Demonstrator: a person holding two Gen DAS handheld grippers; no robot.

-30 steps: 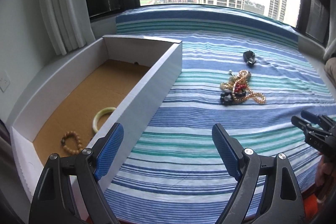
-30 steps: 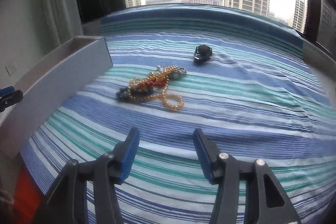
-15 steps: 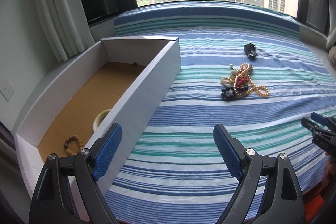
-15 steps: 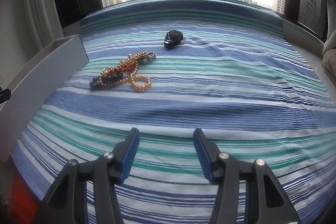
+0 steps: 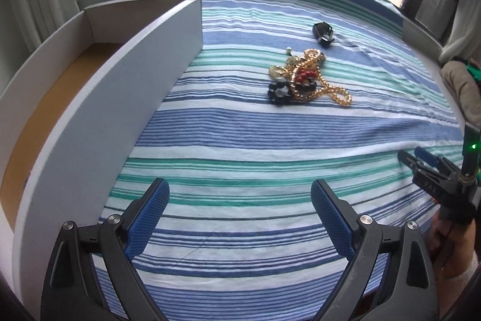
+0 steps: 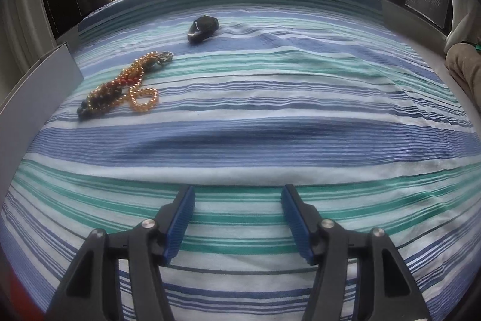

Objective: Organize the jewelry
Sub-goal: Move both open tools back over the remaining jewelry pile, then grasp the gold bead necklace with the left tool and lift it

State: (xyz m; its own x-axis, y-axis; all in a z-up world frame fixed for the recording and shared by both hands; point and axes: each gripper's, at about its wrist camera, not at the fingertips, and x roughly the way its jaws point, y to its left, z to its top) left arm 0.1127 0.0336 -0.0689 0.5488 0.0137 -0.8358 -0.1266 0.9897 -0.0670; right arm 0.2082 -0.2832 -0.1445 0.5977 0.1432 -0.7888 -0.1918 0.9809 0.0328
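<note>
A tangled pile of jewelry [image 5: 303, 78], with gold bead strands, red beads and dark beads, lies on the striped bedspread [image 5: 255, 140]; it also shows in the right wrist view [image 6: 120, 89]. A small black item [image 5: 323, 33] lies just beyond the pile, seen too in the right wrist view [image 6: 203, 27]. A white cardboard box [image 5: 126, 98] stands to the left. My left gripper [image 5: 239, 218] is open and empty, low over the spread beside the box. My right gripper [image 6: 237, 221] is open and empty, well short of the pile; it shows at the right edge of the left wrist view [image 5: 421, 161].
The box wall [image 6: 39, 86] bounds the left side. A window and its sill run behind the bed. A beige cushion [image 5: 463, 86] lies at the far right. The box floor's contents are hidden from here.
The left gripper has moved right and lower, so the box's inside and its bracelets have dropped out of sight. The right gripper has swung right and dropped lower, shifting the pile leftward in its view.
</note>
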